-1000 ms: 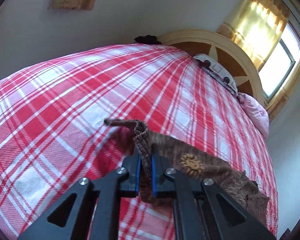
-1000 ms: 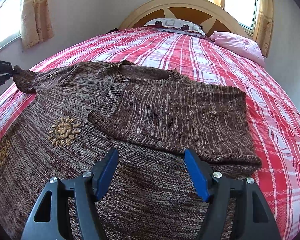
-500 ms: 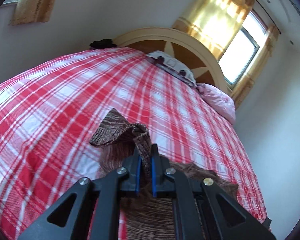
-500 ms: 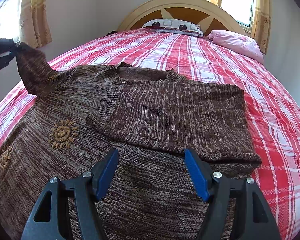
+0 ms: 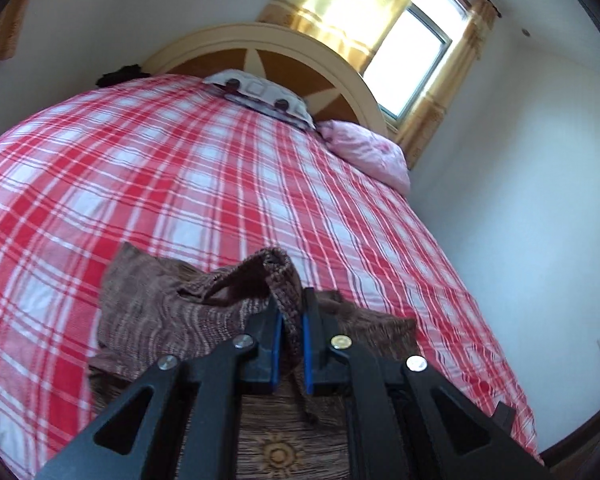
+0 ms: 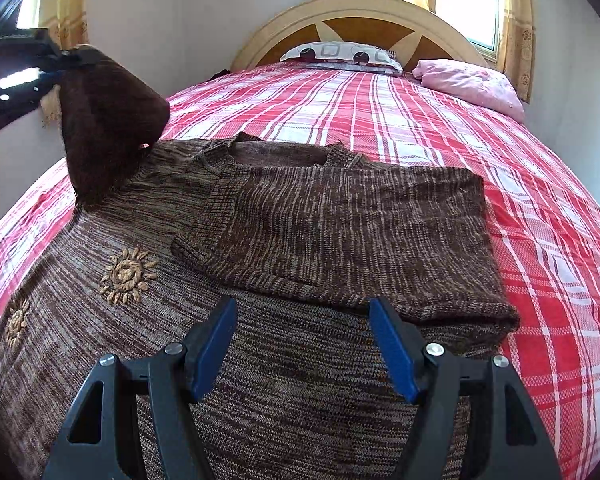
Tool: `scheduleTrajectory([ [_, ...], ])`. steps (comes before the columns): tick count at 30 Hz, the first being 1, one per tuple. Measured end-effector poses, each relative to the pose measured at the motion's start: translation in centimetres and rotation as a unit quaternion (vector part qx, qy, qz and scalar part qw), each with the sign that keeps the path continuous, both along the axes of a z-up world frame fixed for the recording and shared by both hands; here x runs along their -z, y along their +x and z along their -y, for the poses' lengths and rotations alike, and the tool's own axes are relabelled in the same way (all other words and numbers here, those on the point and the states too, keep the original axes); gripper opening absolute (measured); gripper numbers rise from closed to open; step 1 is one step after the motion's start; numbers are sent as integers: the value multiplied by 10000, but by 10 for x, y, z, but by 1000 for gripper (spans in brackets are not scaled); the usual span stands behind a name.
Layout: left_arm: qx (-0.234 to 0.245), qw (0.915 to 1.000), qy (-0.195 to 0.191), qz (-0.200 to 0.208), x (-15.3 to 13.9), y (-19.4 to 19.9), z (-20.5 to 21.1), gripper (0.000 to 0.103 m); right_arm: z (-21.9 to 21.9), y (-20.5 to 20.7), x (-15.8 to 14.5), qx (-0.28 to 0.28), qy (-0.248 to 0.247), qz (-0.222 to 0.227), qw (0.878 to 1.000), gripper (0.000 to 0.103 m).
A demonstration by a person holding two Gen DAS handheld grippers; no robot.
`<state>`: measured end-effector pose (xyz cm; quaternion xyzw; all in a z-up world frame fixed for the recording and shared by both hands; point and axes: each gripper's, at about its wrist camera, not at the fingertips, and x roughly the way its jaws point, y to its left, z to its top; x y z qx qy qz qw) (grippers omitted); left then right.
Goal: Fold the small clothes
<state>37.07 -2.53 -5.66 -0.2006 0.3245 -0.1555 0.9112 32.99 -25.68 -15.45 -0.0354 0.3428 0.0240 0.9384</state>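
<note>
Tongs on the brown sweater

Left tongs (image 5: pixel 291 344) are clamped on the ribbed cuff of the sleeve (image 6: pixel 108 120), which hangs lifted above the left side of the brown sweater (image 6: pixel 284 392). Right tongs (image 6: pixel 304 344) stand wide apart, gripping nothing, low over the sweater's lower body just in front of the folded-over right side. Sweater lies spread on the bed (image 6: pixel 440 120) with its red plaid cover, neck toward the headboard (image 6: pixel 356 8)

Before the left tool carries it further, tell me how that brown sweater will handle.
Probably floppy: the sleeve sags from the left tool. Likely to drag rather than slide, given its coarse knit on the plaid sheet. The sweater will likely shift, so its folded sleeve may loosen.
</note>
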Motion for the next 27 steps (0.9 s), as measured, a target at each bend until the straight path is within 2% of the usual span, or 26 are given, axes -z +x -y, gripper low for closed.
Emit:
scheduleTrajectory([
  [3, 229, 9995, 176, -99, 17, 2, 30, 8, 3, 0, 0, 25, 82, 23, 10000, 69],
  [6, 456, 9975, 508, -190, 37, 2, 55, 9, 6, -1, 0, 31, 163, 28, 9999, 69],
  [9, 618, 9928, 972, -337, 53, -1, 69, 15, 9, 0, 0, 30, 240, 15, 9997, 69],
  [10, 783, 9907, 1047, -380, 57, -5, 70, 22, 10, 0, 0, 24, 273, 10, 9996, 69],
  [11, 885, 9886, 1149, -395, 58, -9, 71, 37, 11, 0, 0, 22, 308, 3, 9995, 69],
  [12, 906, 9865, 1313, -384, 58, -14, 69, 47, 12, 1, 0, 23, 345, -5, 9994, 69],
  [13, 887, 9845, 1484, -281, 55, -22, 65, 66, 13, 1, 0, 19, 380, -15, 9993, 69],
  [14, 853, 9834, 1600, -104, 52, -30, 59, 73, 14, 1, 0, 18, 409, -26, 9992, 69],
  [15, 830, 9821, 1690, 41, 50, -36, 53, 74, 15, 2, 1, 18, 433, -39, 9991, 69],
  [17, 627, 9763, 2064, 196, 48, -41, 38, 82, 15, 2, 1, 10, 471, -62, 9989, 69],
  [18, 369, 9706, 2369, 194, 49, -39, 28, 84, 16, 3, 2, 11, 480, -67, 9988, 69],
  [20, -215, 9543, 2974, 218, 55, -32, 7, 85, 16, 2, 1, -10, 500, -52, 9987, 69],
  [21, -592, 9430, 3272, 99, 62, -24, -9, 85, 16, 0, 0, -38, 537, -5, 9985, 69],
  [23, -1037, 9333, 3431, -196, 73, -11, -33, 85, 18, -4, -6, -87, 636, 106, 9979, 69],
  [25, -1129, 9408, 3146, -561, 86, -1, -58, 85, 15, -5, -16, -218, 748, 62, 9969, 69],
  [27, -1156, 9451, 2925, -886, 99, 5, -72, 85, 6, -4, -28, -247, 561, 3, 9981, 69],
])
